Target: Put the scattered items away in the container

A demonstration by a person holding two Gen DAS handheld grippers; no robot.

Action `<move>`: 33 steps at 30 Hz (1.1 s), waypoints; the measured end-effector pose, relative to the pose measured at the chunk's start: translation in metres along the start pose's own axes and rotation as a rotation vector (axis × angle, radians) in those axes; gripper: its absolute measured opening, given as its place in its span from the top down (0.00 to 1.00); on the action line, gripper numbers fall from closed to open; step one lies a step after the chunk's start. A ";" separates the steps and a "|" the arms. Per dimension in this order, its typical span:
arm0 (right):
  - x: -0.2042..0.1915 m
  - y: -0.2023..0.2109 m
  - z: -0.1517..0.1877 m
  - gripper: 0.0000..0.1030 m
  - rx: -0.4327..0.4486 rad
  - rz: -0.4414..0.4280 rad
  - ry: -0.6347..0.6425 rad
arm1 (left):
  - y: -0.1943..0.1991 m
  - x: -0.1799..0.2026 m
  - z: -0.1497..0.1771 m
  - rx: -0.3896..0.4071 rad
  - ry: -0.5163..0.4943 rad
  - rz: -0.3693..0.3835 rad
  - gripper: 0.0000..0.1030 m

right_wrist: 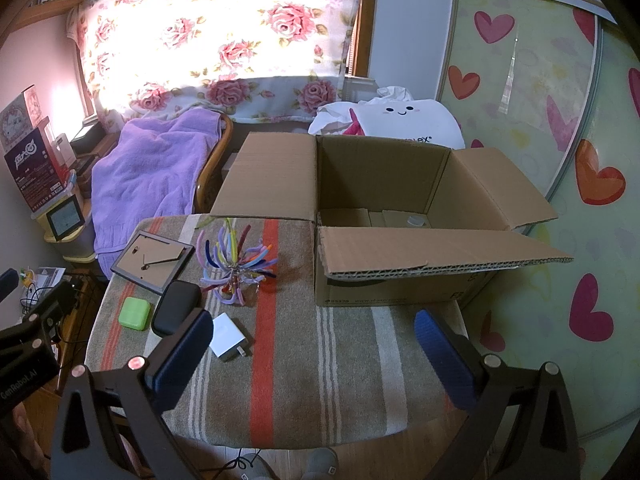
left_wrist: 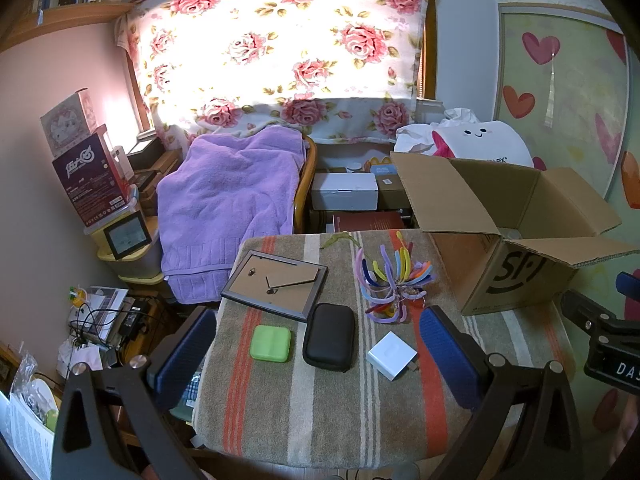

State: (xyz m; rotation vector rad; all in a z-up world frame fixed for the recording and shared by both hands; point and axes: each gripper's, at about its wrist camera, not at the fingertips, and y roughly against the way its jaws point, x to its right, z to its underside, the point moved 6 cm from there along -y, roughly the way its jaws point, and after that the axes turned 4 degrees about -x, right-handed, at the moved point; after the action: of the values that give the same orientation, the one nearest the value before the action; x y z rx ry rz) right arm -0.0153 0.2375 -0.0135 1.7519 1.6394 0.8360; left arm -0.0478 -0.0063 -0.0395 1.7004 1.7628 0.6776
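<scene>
Cardboard box (right_wrist: 384,276) stands open, flat cardboard pieces (right_wrist: 360,217) inside.

Scattered items (left_wrist: 329,336) beside open box (left_wrist: 516,240)

My left gripper (left_wrist: 316,354) sits at the bottom of its own view, jaws spread wide with nothing between them. Its blue-padded fingers (left_wrist: 450,354) rise from the lower left and lower right corners and angle inward toward frame centre; the black arms behind them carry round metal fasteners. My right gripper (right_wrist: 314,354) is posed the same way in its view: jaws wide apart, nothing held, blue pads converging from both lower corners. Each tool also shows in the other's camera: the right one as a black body at the right edge of the left view, the left one at the lower left edge of the right view.
</scene>
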 end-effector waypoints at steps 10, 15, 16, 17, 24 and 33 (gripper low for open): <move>-0.016 -0.025 0.009 0.00 -0.025 -0.044 0.035 | -0.019 -0.009 0.008 -0.029 0.005 -0.003 0.00; -0.039 -0.050 0.015 0.00 -0.033 -0.099 0.073 | -0.041 -0.020 0.019 -0.050 0.012 0.001 0.00; -0.044 -0.056 0.017 0.00 -0.037 -0.119 0.082 | -0.047 -0.022 0.022 -0.056 0.011 0.000 0.00; -0.049 -0.062 0.019 0.00 -0.038 -0.137 0.089 | -0.052 -0.024 0.025 -0.059 0.010 0.000 0.00; -0.086 -0.111 0.037 0.00 -0.096 -0.235 0.144 | -0.089 -0.030 0.040 -0.065 0.005 0.026 0.00; -0.108 -0.178 0.053 0.00 -0.151 -0.286 0.217 | -0.134 -0.029 0.053 -0.058 -0.001 0.076 0.00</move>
State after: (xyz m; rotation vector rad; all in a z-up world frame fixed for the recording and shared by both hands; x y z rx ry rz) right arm -0.0898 0.1415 -0.1908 1.3226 1.8590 1.0088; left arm -0.1025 -0.0444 -0.1705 1.7345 1.6689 0.7537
